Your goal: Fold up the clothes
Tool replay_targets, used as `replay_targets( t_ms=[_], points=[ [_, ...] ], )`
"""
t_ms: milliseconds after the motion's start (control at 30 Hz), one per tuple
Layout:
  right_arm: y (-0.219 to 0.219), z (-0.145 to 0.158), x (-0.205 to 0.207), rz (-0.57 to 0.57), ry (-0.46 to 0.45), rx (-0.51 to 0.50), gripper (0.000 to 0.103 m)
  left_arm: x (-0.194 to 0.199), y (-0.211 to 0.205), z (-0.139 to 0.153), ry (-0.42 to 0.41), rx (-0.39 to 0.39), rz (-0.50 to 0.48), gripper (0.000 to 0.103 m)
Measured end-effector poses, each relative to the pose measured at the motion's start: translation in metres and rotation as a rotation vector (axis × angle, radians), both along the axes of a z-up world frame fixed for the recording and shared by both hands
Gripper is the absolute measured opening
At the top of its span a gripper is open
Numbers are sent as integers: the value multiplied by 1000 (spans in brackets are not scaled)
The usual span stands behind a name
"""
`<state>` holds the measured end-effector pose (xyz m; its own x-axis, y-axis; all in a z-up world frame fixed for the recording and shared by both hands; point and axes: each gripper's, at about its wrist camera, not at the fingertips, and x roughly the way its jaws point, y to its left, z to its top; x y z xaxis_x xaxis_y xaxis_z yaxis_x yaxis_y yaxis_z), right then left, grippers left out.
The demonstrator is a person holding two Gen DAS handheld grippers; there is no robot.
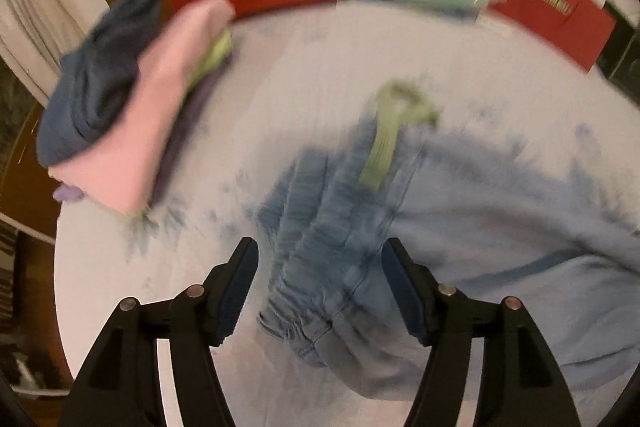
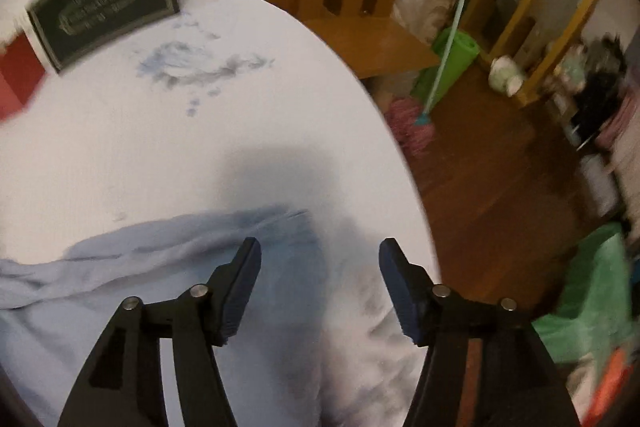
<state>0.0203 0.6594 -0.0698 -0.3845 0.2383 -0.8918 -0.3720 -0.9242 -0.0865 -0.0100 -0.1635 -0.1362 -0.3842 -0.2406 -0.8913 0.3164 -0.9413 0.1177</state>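
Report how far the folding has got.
Done: a pile of folded clothes, pink on top, sits at the table's far left. In hand: pale blue trousers lie spread on the table, waistband bunched under the open left tongs; the right tongs, also open, hover over a leg. Neither grips. Left: fold the trousers and stack them.

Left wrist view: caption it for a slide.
Open left gripper above light blue pants with green drawstring.

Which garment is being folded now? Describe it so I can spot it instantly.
Start at the round white table. The folded stack sits at its left edge; the piece in work lies spread out below the left gripper. It is the pale blue tie-dye garment, the only one with a lime-green drawstring at its gathered waistband.
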Motion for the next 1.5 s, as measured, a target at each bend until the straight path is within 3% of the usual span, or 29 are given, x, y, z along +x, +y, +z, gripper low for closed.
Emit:
replay_targets(
  t_ms=[133, 333, 467, 533, 567, 667, 800, 933, 1033, 1167, 1267, 1333, 1500],
  points=[
    [-17, -4, 44, 10, -15, -87, 67, 0, 11, 12, 19, -3, -88, 66],
    [-39, -23, 100, -13, -66, -180, 67, -26, 18, -3, -5, 18, -178, 66],
    [-57, -29, 122, -6, -66, -268, 67, -60, 10, -26, -69, -19, -188, 63],
    [-69, -33, 128, 12, -80, -297, 57, -73, 3, -36, -79, -27, -167, 58],
    [-75, -36, 128, 19, -96, -284, 51, -80, 0, -42, -84, -32, -157, 58],
    [-81, -45, 122, -6, -162, -191, 50, -97, -4, -44, -65, -32, -129, 60],
    [-65, -40, 126, -128, -207, -121, 50, -102, -1, -34, -75, -39, -96, 61],
    [-53, 3, 146, -130, -61, -163, 53, -63, 25, 0, -22, -79, -93, 64],
    [-48, 18, 141, -46, -37, -191, 56, -34, 49, 14, 23, -12, -62, 66],
    [-39, 9, 102, 129, -57, -221, 55, -2, 98, 7, 48, 107, -5, 66],
    [-33, -1, 63, 313, -71, -270, 28, 24, 158, -7, 40, 164, 39, 65],
    [-35, -8, 37, 483, -93, -296, 27, 37, 201, -14, 25, 187, 67, 62],
    [-57, -24, 5, 738, -188, -385, 26, 49, 280, -28, -16, 256, 111, 60]
  ],
)
